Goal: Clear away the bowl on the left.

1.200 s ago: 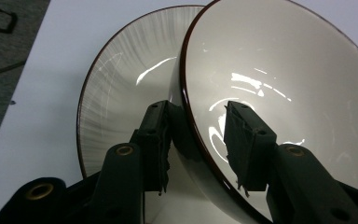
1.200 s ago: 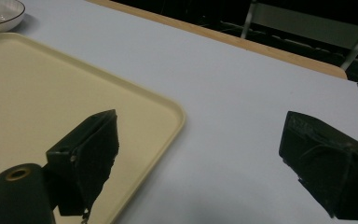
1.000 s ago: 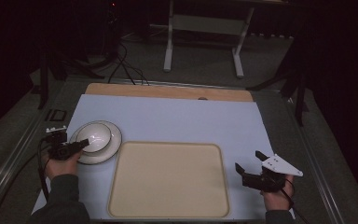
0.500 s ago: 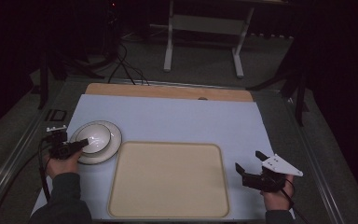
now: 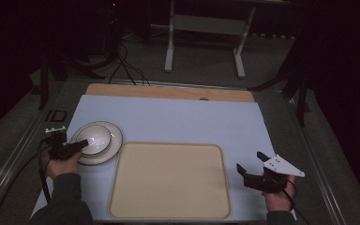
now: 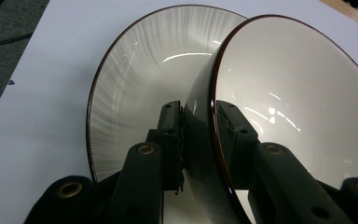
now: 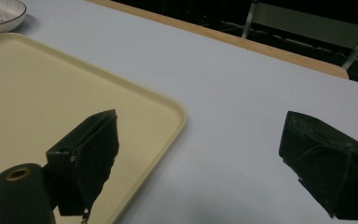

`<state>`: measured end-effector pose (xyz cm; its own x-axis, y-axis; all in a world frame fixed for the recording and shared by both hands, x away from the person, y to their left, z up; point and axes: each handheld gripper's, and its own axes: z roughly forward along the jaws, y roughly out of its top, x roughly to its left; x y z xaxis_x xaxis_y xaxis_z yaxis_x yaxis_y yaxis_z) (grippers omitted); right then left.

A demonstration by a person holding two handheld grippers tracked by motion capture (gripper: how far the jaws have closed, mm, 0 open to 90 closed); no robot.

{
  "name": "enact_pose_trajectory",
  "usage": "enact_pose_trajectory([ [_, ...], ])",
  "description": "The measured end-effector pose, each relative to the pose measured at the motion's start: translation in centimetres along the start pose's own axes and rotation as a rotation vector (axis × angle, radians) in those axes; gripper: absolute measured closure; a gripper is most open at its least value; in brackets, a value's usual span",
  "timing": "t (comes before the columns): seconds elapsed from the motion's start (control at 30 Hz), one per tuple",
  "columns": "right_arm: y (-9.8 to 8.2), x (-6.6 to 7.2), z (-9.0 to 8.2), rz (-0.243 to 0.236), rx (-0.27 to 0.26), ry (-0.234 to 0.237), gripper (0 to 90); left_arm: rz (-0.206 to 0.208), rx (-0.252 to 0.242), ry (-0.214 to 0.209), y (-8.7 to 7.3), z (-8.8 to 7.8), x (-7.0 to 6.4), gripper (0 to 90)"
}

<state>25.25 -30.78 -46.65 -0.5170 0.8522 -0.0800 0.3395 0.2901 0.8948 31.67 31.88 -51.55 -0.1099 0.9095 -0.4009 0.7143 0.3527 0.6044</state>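
The left gripper (image 6: pixel 198 135) has just been closing, and its jaws now clamp the near rim of the white bowl (image 5: pixel 93 137), which sits on the plate (image 5: pixel 114 145) left of the tray (image 5: pixel 168 180). The bowl looks ready to lift. The right gripper (image 5: pixel 252 165) rests with jaws apart.

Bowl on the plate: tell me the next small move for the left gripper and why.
Probably lift the bowl straight up off the plate. The left gripper has just been closing, and its jaws now straddle the bowl's rim, one outside, one inside. The tray alongside lies bare, and the right gripper waits open.
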Motion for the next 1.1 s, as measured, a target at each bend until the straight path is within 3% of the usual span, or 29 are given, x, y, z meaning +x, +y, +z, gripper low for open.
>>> enact_pose_trajectory([
  [0.17, 0.0, -0.01, 0.0, 0.001, 0.0, 0.0, 11.5, -0.02, -0.011, -0.012, -0.07, -0.15, 0.31, 79.1],
  [0.63, -0.01, -0.11, -0.05, 0.006, -0.003, 0.004, 11.5, -0.069, -0.019, -0.064, -0.19, -0.28, 0.77, 79.1],
  [1.1, -0.01, -0.18, -0.17, 0.006, -0.008, 0.002, 11.6, -0.077, -0.047, -0.122, -0.26, -0.92, 0.32, 79.1],
])
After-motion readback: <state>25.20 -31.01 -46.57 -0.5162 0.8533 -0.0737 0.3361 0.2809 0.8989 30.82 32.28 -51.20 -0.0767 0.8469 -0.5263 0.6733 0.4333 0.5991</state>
